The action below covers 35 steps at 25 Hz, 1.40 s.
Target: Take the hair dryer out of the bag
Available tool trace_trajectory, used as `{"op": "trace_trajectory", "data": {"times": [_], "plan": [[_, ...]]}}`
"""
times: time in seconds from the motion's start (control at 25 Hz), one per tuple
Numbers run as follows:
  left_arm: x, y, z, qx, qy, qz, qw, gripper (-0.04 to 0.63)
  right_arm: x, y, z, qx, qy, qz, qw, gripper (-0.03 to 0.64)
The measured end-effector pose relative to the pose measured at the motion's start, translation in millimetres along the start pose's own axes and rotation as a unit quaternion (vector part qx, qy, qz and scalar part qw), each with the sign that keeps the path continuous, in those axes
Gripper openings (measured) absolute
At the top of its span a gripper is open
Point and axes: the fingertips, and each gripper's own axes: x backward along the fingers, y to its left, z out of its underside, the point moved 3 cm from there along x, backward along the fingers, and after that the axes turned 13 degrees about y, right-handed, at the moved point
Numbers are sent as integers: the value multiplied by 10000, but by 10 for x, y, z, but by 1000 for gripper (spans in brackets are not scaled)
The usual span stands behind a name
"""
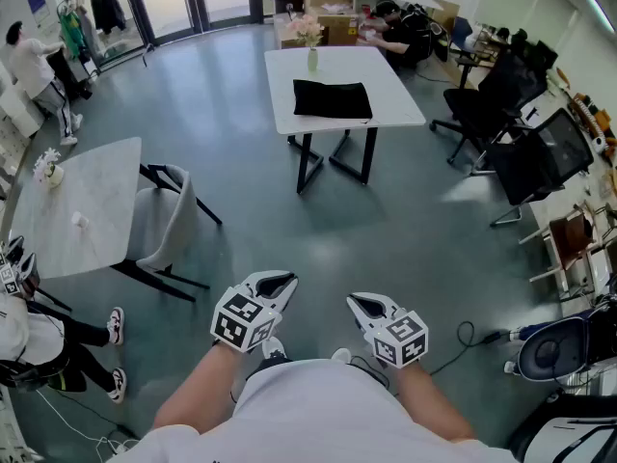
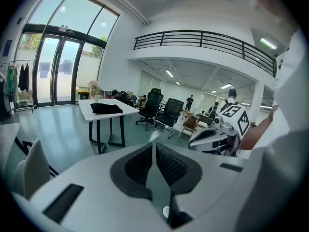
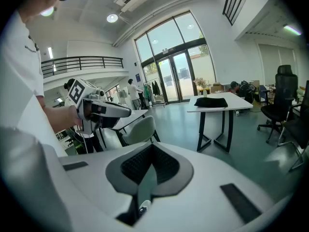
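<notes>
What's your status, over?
Shut and empty: left claw, right claw. Ahead, black bag on white table, out of reach; hair dryer unseen. Only floor between.

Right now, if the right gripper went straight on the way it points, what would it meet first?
Likely the bare floor, in the gap between the grey chair and the white table holding the black bag. The right gripper, jaws shut, tilts slightly down; depth is unclear.
</notes>
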Motion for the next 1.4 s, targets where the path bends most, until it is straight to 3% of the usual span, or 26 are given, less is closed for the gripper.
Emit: {"op": "trace_trajectory", "data": {"times": [0.84, 1.12, 1.4], "plan": [[82, 296, 102, 42, 61, 84, 9999, 38, -248, 145, -141, -94, 7, -68, 9999, 17], [173, 464, 239, -235, 311, 208, 9990, 38, -491, 268, -291, 32, 81, 324, 9994, 18], [293, 698, 390, -292, 374, 333, 9983, 38, -695, 522, -302, -201, 137, 271, 9993, 18]]}}
